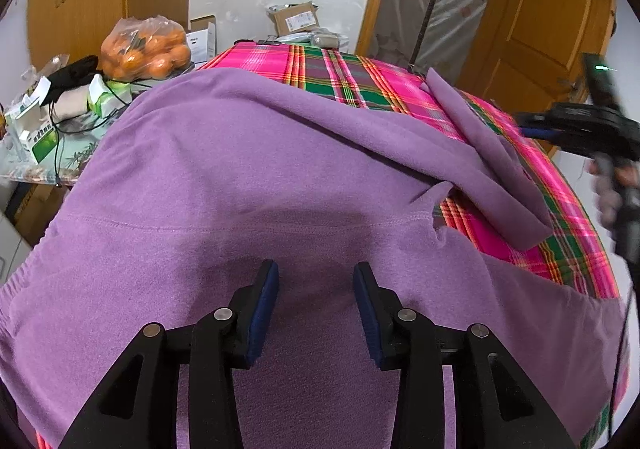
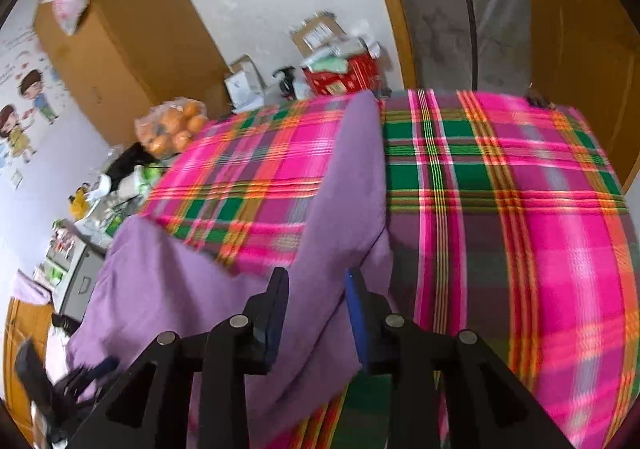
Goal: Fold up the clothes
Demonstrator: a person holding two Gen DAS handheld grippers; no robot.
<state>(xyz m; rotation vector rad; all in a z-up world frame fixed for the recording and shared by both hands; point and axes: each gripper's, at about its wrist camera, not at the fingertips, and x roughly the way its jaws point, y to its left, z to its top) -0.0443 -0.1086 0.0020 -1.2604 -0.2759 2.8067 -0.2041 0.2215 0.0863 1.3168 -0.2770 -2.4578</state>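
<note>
Purple top (image 1: 248,153) lies spread on the plaid cloth (image 1: 340,69) covering the desk. Landmark: the top. Left tool (image 1: 316,281) hovers over its body, jaws spread, holding nothing. Right tool (image 2: 316,289) sits over the sleeve (image 2: 344,185), jaws spread, nothing pinched. The sleeve runs lengthwise away from the right tool toward the desk's far edge, so the right hand is nearer it. Beyond the top: bag of oranges (image 1: 146,49), boxes (image 2: 316,33), wooden doors (image 1: 552,9).

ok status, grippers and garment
Left gripper open over purple fleece garment, right gripper open over its sleeve. Garment spread on pink-green plaid cloth. Nothing in the way.
</note>
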